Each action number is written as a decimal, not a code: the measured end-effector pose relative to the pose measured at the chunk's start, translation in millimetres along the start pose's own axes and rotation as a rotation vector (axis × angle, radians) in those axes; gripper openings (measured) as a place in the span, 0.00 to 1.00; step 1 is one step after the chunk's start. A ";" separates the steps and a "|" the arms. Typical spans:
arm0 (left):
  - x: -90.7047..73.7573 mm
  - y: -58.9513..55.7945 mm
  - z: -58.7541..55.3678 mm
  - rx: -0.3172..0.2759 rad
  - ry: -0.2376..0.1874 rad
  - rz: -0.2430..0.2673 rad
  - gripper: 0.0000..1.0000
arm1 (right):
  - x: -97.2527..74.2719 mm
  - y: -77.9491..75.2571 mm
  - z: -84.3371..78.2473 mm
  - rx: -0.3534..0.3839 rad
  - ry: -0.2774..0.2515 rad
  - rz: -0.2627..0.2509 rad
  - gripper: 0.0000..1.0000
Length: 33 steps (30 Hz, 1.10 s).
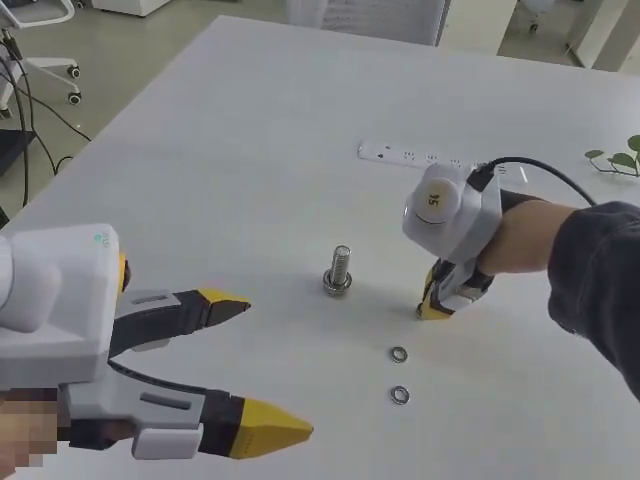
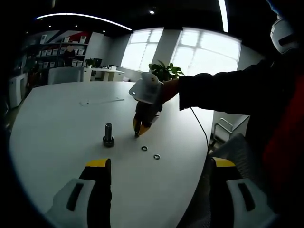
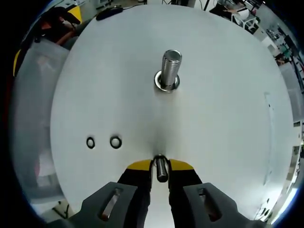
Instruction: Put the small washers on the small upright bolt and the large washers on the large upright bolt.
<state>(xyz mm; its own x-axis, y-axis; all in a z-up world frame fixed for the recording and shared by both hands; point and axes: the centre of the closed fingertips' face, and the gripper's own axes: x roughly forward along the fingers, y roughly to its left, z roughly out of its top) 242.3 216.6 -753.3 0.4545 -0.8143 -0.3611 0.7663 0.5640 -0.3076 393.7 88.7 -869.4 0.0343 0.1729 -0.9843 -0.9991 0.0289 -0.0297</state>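
Two handheld grippers over a white worktop (image 1: 250,120), read from left to right. At near left, the left gripper (image 1: 275,368) hovers above the surface with its yellow-tipped jaws spread wide and nothing between them; its own view shows the same gap (image 2: 160,164). Near the centre stands the large bolt (image 1: 339,268), upright with its threaded end up and a metal ring around its base; whether that ring is a washer or the bolt's head cannot be told. Right of the bolt and nearer to the viewer lie two small washers (image 1: 399,354) (image 1: 400,395), flat on the worktop, close to each other but apart. Just beyond them, the right gripper (image 1: 432,312) points steeply down with its tips at the surface, well clear of the large bolt. In the right gripper view, its jaws are clenched on a short metal shank, apparently the small bolt (image 3: 161,170). At far right a white power strip (image 1: 420,157) lies flat, and a green plant (image 1: 620,160) sits by the edge.
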 end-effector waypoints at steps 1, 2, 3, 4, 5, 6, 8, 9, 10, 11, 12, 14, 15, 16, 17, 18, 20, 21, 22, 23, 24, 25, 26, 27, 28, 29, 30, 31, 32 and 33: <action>0.0 0.2 0.4 0.000 -0.002 0.001 0.85 | -0.4 0.9 0.0 0.001 0.000 0.001 0.14; 0.0 0.2 0.5 -0.001 -0.002 0.000 0.85 | -0.5 1.1 0.0 0.001 0.000 0.000 0.14; -0.1 0.2 0.5 -0.001 -0.002 0.000 0.85 | -0.1 0.5 -0.1 0.001 0.001 0.001 0.14; 0.0 0.3 0.2 0.000 -0.001 0.001 0.85 | 0.4 -0.3 -0.3 0.002 0.002 0.002 0.14; 0.0 0.2 0.0 0.000 0.000 0.000 0.85 | 0.2 0.2 -0.3 0.001 0.002 0.002 0.14; 0.1 0.1 -0.1 -0.001 -0.001 0.000 0.85 | 0.0 0.6 -0.1 0.002 0.001 0.002 0.14; 0.2 -0.2 -0.4 -0.001 0.000 -0.001 0.85 | -0.3 1.4 -0.1 0.001 0.001 0.002 0.14; 0.2 -0.1 -0.5 0.000 0.000 0.000 0.85 | -0.6 1.8 -0.1 0.003 0.001 0.003 0.14; 0.2 -0.1 -0.6 -0.001 0.000 -0.001 0.85 | -0.8 2.1 -0.1 0.004 0.001 0.002 0.14; 0.2 -0.1 -0.4 -0.001 0.000 -0.001 0.85 | -0.9 2.3 0.0 0.006 0.001 0.002 0.14; 0.3 0.2 -0.4 0.000 0.000 0.000 0.85 | -1.1 2.8 0.0 0.004 0.001 0.002 0.14; 0.4 0.3 -0.1 0.000 -0.001 -0.001 0.85 | -1.3 3.4 -0.1 0.004 0.002 0.002 0.14; 0.5 0.5 -0.1 0.001 -0.001 0.000 0.85 | -1.4 3.5 -0.2 0.004 0.002 0.001 0.14; 0.7 0.3 0.0 0.000 -0.002 -0.001 0.85 | -1.4 3.7 -0.1 0.003 0.002 0.000 0.14; 0.8 0.2 0.1 0.000 -0.002 -0.001 0.85 | -0.8 2.8 -0.2 0.003 0.001 0.001 0.14; 0.9 0.0 0.0 0.001 -0.002 -0.002 0.85 | -0.5 2.3 -0.4 0.004 0.002 0.001 0.14; 1.0 -0.2 0.0 0.000 -0.002 -0.002 0.85 | -0.5 1.8 -1.1 0.003 0.005 -0.001 0.14; 0.9 -0.2 0.0 0.000 -0.002 -0.001 0.85 | -0.5 2.2 -0.7 0.003 0.003 -0.001 0.15; 0.9 -0.2 0.0 0.001 -0.002 -0.001 0.85 | -0.5 2.3 -0.6 0.002 0.002 0.000 0.15; 0.9 -0.4 0.2 0.000 -0.003 -0.002 0.85 | -0.6 2.0 -0.7 0.000 0.003 -0.004 0.15; 0.9 -0.4 0.2 0.001 -0.003 -0.001 0.85 | -0.7 2.2 -0.8 0.000 0.004 -0.003 0.15; 0.9 -0.4 0.2 0.001 -0.002 -0.001 0.85 | -0.8 2.6 -1.0 0.001 0.006 -0.002 0.16; 1.0 -0.8 0.0 0.001 -0.002 -0.002 0.85 | -1.0 2.1 -1.0 0.000 0.006 -0.006 0.16; 1.1 -0.9 0.1 0.002 -0.002 -0.002 0.85 | -1.2 1.8 -0.7 -0.001 0.004 -0.008 0.16; 1.1 -1.2 0.0 0.001 -0.002 -0.003 0.85 | -1.5 1.9 -0.4 0.001 0.001 -0.007 0.16; 1.2 -1.3 0.0 0.001 -0.002 -0.003 0.85 | -1.6 2.0 -0.3 0.001 0.001 -0.007 0.16; 1.3 -1.4 0.0 0.001 -0.002 -0.003 0.85 | -1.9 1.6 -0.3 -0.001 0.001 -0.010 0.17; 1.4 -1.7 -0.1 0.003 -0.001 -0.004 0.85 | -2.3 1.9 -0.6 0.000 0.002 -0.010 0.17; 1.5 -1.8 0.0 0.003 -0.001 -0.004 0.85 | -2.6 2.2 -0.4 0.001 0.000 -0.009 0.17; 1.5 -1.9 0.2 0.003 -0.002 -0.005 0.85 | -3.1 2.3 0.1 0.002 -0.002 -0.009 0.18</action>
<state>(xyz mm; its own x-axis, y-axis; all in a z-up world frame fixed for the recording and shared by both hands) 241.7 214.3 -753.1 0.4517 -0.8171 -0.3582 0.7697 0.5599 -0.3066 391.3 88.3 -866.4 0.0432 0.1750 -0.9836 -0.9988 0.0320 -0.0382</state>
